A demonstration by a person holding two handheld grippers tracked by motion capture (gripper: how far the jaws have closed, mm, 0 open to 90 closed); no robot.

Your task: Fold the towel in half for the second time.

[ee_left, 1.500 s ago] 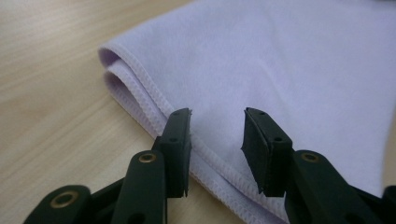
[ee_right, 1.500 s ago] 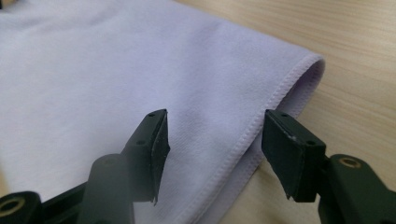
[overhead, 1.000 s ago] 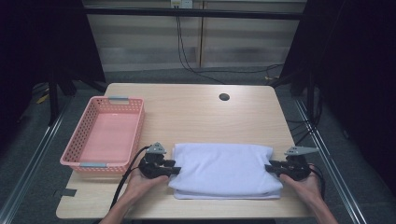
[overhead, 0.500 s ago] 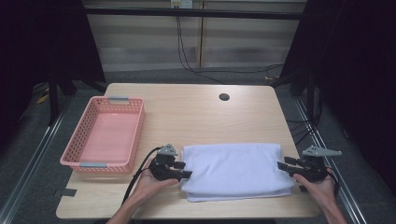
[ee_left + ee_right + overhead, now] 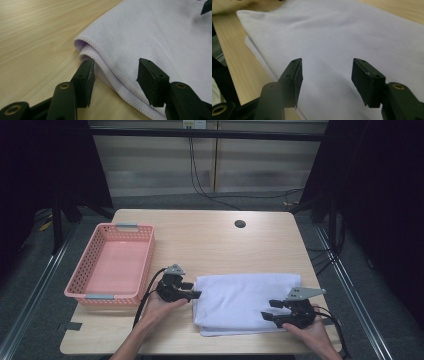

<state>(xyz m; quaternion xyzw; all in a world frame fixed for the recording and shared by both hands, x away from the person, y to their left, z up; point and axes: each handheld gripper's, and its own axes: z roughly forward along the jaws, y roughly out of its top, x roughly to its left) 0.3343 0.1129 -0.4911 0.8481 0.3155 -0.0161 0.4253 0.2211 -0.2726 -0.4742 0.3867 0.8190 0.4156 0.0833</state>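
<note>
One folded white towel [image 5: 245, 301] lies on the near half of the wooden worktop [image 5: 210, 245], its folded layers stacked with hemmed edges showing at the left end. One pink basket [image 5: 111, 265] stands at the worktop's left side, well clear of the towel, with a grey handle at each of its two short ends. One dark round hole [image 5: 240, 224] sits in the worktop near the far edge.

Two grippers are at work, one in each hand. The left gripper [image 5: 192, 294] is at the towel's left end; in the left gripper view [image 5: 113, 75] its jaws have just been opening and stand apart, one by the layered hem on the wood, the other over the cloth, with the towel's edge between them but not pinched. The right gripper [image 5: 269, 310] hangs over the towel's near right part; in the right gripper view [image 5: 325, 75] its jaws have just been opening too and stand wide above the cloth, gripping nothing.

One cable [image 5: 145, 295] trails from the left gripper towards the near edge.
</note>
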